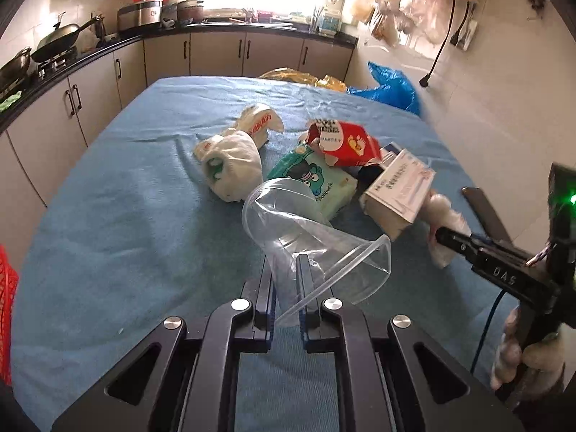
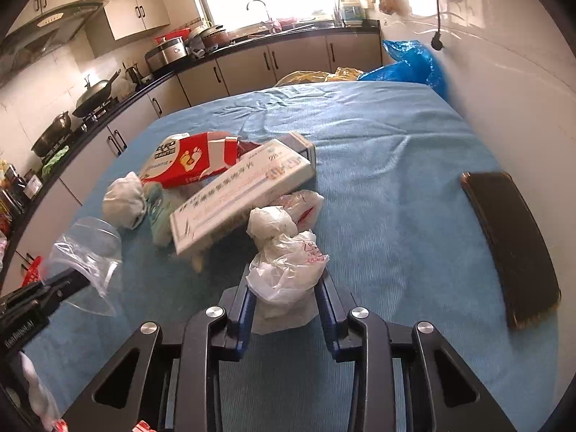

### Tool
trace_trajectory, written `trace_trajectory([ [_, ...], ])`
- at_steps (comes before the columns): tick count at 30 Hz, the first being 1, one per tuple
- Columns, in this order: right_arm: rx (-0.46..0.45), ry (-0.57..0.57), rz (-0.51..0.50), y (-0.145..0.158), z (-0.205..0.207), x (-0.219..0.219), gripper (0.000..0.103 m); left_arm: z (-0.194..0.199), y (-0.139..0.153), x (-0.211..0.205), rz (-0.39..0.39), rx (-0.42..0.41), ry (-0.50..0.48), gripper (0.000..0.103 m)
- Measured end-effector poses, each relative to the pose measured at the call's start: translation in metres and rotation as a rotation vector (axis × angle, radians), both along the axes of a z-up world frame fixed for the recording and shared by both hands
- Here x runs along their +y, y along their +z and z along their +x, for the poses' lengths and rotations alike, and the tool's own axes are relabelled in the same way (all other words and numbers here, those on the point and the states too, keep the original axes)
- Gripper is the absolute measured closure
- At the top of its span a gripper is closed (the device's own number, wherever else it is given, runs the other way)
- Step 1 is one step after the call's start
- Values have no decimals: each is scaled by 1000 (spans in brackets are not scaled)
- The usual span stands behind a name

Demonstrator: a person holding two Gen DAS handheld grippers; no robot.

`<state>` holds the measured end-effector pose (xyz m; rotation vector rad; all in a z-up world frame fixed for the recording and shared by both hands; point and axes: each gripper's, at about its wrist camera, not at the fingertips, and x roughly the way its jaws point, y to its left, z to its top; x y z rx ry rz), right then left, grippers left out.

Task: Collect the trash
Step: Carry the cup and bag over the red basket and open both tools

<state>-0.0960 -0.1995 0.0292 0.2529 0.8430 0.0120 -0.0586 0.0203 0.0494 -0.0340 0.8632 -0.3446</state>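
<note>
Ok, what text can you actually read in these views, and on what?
"DAS": black body of the right claw.
Red box, long white carton, green wipes pack, white bag: printed, too blurred to read.
Clear cup in left claw: no print.

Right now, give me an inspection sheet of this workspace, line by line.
Surface: blue cloth on the table, wrinkled.
Job's things: clear plastic cup, crumpled white bag, long white box, red packet, green wipes pack, knotted white bag.
Clutter: dark flat object by the cloth's right edge.
Grippers: left gripper shut on the cup; right gripper shut on the crumpled bag.
Cables: blue cable below the right gripper.
Surroundings: kitchen counter, wok, blue bag.
</note>
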Motion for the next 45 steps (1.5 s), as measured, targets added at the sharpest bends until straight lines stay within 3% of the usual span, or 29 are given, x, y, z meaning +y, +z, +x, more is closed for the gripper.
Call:
trace_trajectory([
  [9, -20, 23, 37, 17, -55, 18, 69, -42, 25, 34, -60, -24, 39, 93],
  [21, -44, 167, 8, 33, -87, 94, 69, -91, 39, 98, -73, -73, 162, 93],
  [29, -45, 298, 4, 38, -86, 157, 69, -110, 34, 159, -87, -74, 293, 93],
  [37, -27, 442, 24, 34, -70, 226, 69, -126, 32, 249, -101, -91, 488, 93],
  [45, -8, 578, 62, 34, -42, 306, 69, -121, 28, 325, -98, -97, 630, 93],
])
